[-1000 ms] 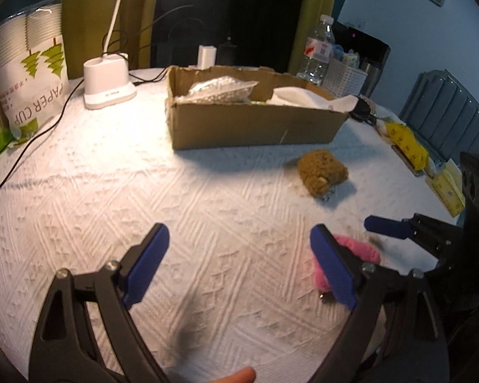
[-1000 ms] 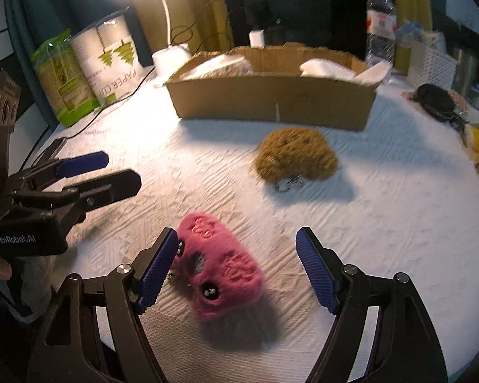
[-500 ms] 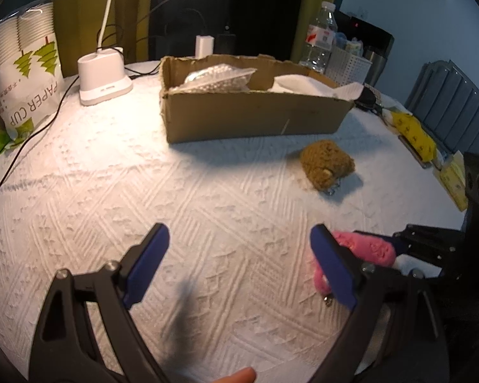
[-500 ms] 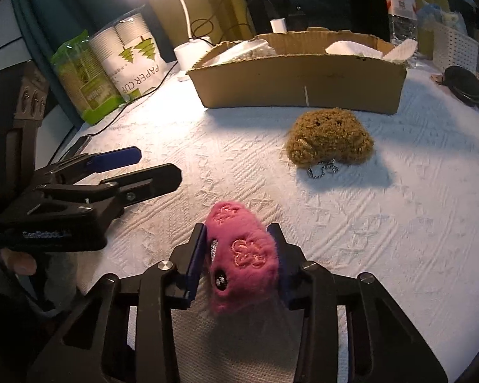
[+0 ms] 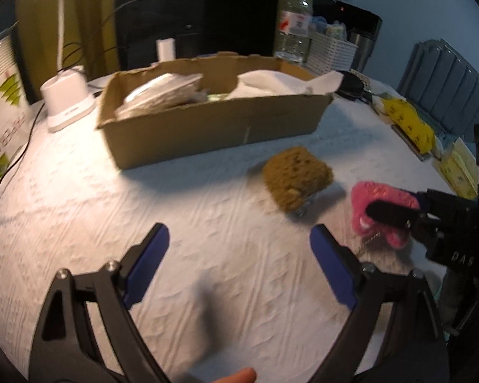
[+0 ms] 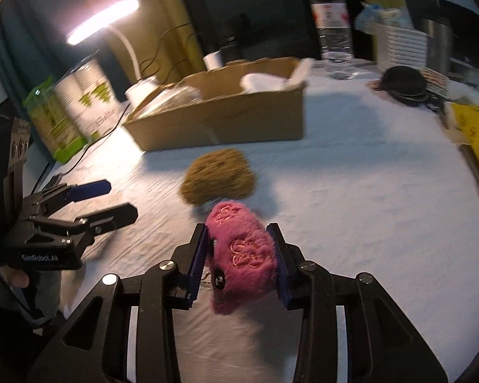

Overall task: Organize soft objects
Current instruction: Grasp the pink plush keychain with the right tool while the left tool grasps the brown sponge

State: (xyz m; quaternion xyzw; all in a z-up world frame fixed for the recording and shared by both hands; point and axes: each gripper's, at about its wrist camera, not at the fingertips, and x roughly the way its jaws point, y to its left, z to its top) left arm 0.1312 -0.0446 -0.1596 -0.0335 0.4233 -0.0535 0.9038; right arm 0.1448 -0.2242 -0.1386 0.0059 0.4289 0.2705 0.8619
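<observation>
A pink plush toy is held just above the white tablecloth, with my right gripper shut on it from both sides. The left wrist view shows the same pink toy at the right, a short chain hanging under it. A brown fuzzy plush lies on the cloth just ahead of the pink one, also visible as the brown plush. Behind it stands an open cardboard box holding a plastic bag and white cloth. My left gripper is open over bare cloth, with nothing between its fingers.
A white lamp base and a paper-cup pack stand left of the box. Behind the box are a water bottle and a white basket. Yellow packets and a black pouch lie at the right edge.
My right gripper has shut on the pink plush, raised it off the cloth and carried it toward the brown plush. My left gripper has moved forward toward the box, still open.
</observation>
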